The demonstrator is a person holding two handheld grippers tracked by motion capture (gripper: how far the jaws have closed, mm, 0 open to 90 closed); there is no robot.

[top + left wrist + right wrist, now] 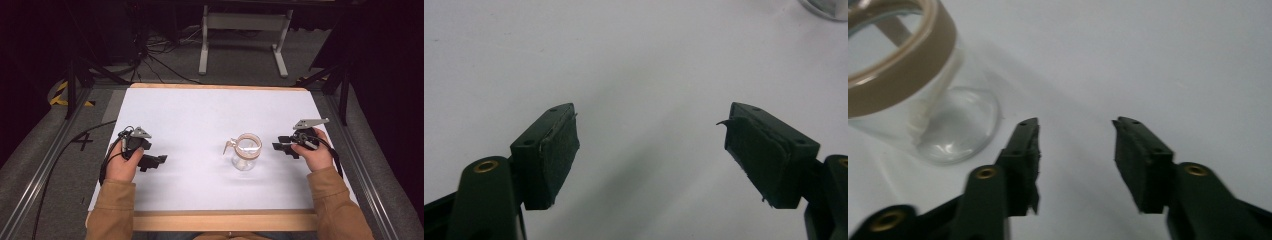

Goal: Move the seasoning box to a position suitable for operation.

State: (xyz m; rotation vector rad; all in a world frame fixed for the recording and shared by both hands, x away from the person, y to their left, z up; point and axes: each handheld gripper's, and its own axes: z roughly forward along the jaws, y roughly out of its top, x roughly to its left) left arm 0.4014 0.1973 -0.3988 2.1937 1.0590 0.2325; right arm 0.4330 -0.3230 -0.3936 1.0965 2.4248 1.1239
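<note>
A clear glass jar [246, 152] with a tan band round its rim and a wire clasp on its left side stands upright near the middle of the white table [200, 120]. My right gripper [286, 147] hovers just to the jar's right, jaws apart and holding nothing. In the right gripper view the jar [908, 90] sits at the upper left, beyond the open gripper [1075, 130]. My left gripper [155, 162] rests at the left of the table, well away from the jar. In the left gripper view that gripper [651, 120] stands wide open over bare white surface.
The table's wooden front edge [225, 220] runs along the bottom, with the person's tan sleeves coming over it. Metal rails flank the table. Cables and a white stand's legs [245, 40] lie on the floor beyond the far edge.
</note>
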